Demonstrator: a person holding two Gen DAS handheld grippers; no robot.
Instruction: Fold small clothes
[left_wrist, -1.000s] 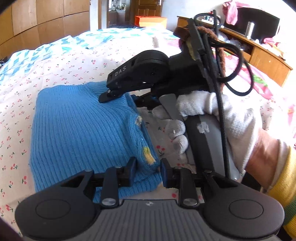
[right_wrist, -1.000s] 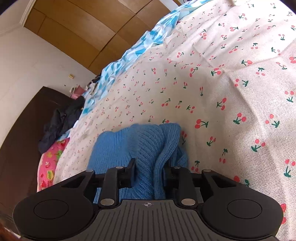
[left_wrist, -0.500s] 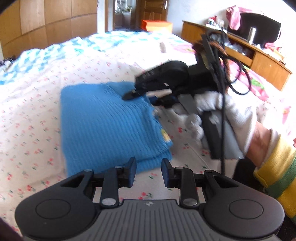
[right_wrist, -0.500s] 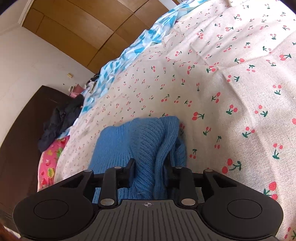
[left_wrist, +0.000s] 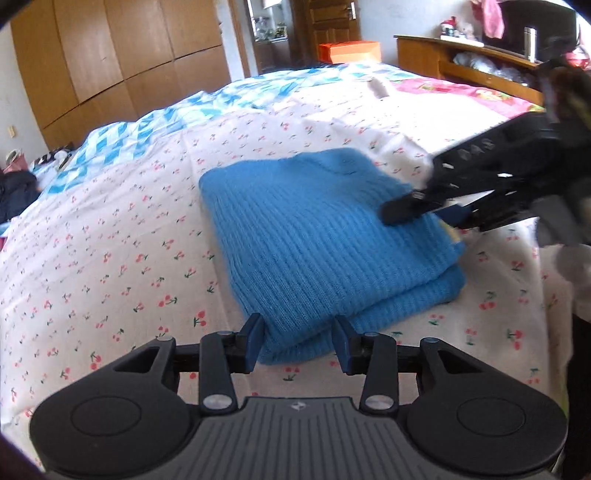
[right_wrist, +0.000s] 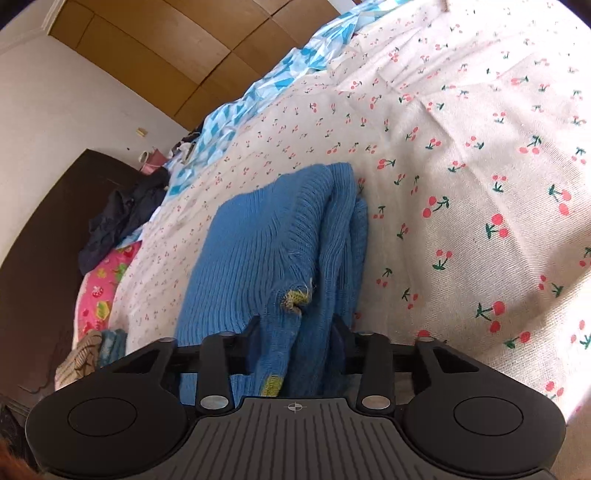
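Change: a second ago my left gripper (left_wrist: 298, 341) sat over the sweater's (left_wrist: 317, 236) near edge with the right gripper (left_wrist: 436, 206) and gloved hand close in front; now I see the whole folded sweater, and the right one is off at its right edge.
Left jaws: opening, the near corner of the fold lies between them; I can't tell if the pads touch it.
Right jaws: closing on a bunched edge of the sweater (right_wrist: 280, 258), knit filling the gap of the right gripper (right_wrist: 295, 332).
Sweater: folded flat on the bed (left_wrist: 110, 258), mid-sheet.
Edges: stacked fold edges face me and the right side.
Room: open cherry-print sheet to the left and beyond; a dresser (left_wrist: 472, 62) stands past the bed.
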